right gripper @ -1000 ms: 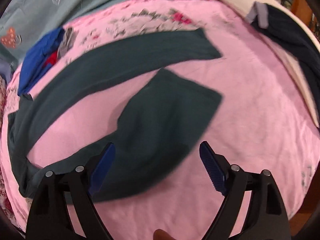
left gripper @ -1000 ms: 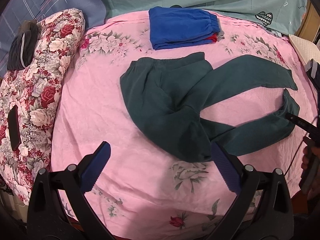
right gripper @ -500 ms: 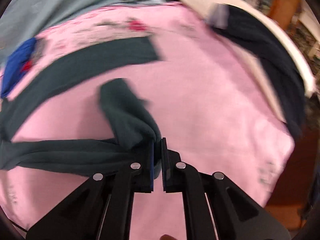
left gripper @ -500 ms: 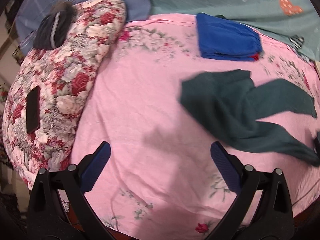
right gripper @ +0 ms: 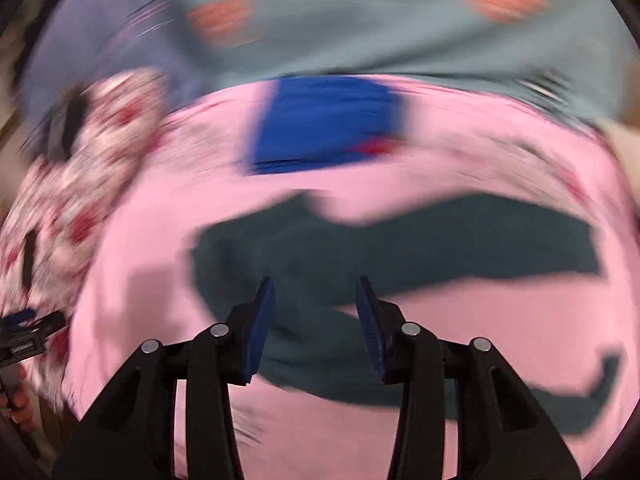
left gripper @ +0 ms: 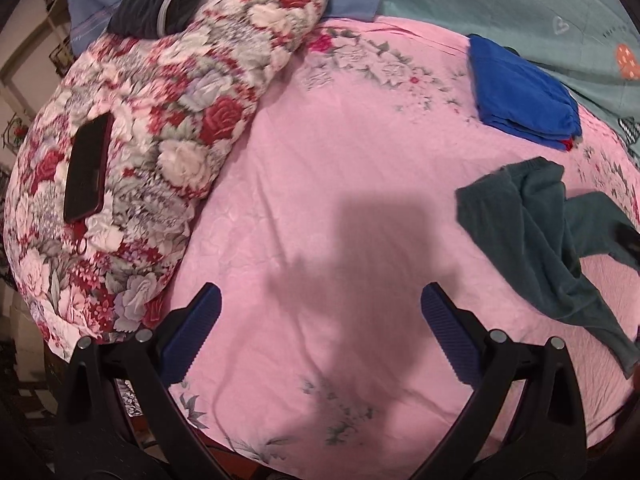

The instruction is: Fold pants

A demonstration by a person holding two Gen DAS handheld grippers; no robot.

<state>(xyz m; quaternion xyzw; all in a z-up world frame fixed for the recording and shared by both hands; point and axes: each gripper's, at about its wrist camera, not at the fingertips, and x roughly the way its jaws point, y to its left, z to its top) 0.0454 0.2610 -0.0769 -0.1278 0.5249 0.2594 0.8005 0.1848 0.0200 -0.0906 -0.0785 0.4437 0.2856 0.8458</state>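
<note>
The left gripper [left gripper: 320,340] is wide open with nothing in it, and it hangs over a bare pink part of the bed [left gripper: 340,184] near the front edge. On the bed's left edge sits a flowery quilt [left gripper: 160,128] with a dark phone [left gripper: 86,168] on top. The green pants [left gripper: 532,240] lie far off to this gripper's right, near the right edge. Behind them, toward the back edge, is a folded blue cloth [left gripper: 520,96]. The right gripper [right gripper: 316,320] is much nearer: the pants are right in front of it and under it. Its jaws are opening, and no cloth looks pinched between them, though this view is blurry. The pants lie long-ways from left to right across the bed, with the legs pointing to the right edge. The left view shows the waist end clearly but cuts the legs off. The right view shows both legs.
</note>
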